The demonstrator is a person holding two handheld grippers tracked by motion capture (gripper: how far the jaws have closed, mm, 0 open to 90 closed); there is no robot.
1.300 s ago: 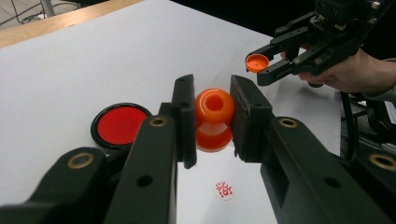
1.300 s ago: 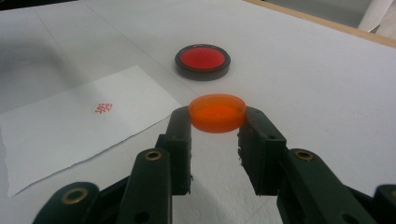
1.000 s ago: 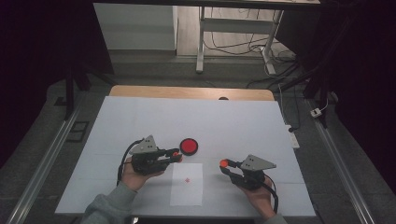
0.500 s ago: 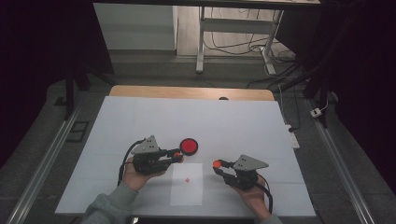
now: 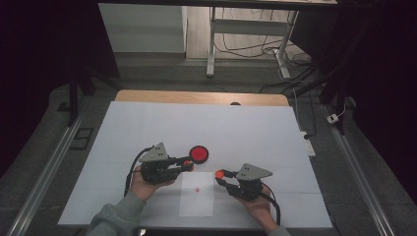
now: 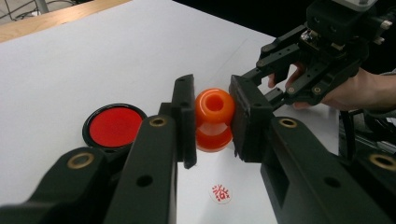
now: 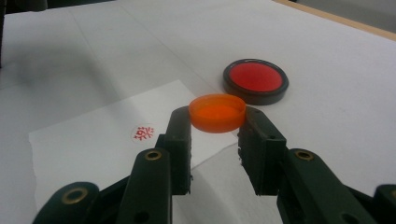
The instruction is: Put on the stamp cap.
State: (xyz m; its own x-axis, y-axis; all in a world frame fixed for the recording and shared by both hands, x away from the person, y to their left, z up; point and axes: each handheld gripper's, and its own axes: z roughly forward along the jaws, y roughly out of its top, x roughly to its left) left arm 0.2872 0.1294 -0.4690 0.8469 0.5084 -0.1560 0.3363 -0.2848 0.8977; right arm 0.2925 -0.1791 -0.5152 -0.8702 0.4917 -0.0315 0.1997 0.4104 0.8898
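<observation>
light: dim room darkening around a pale, evenly lit tabletop (image 5: 236, 132) | shadows: soft ones lying under both grippers | glare: faint sheen showing on the orange stamp (image 6: 214, 119) | focus: near fingers (image 7: 180, 135) blurring slightly, high view looking grainy

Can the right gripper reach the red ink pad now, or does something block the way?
Probably not to grasp it: the right gripper is already shut on an orange cap. The red ink pad lies just beyond on the table, with nothing between them.
</observation>
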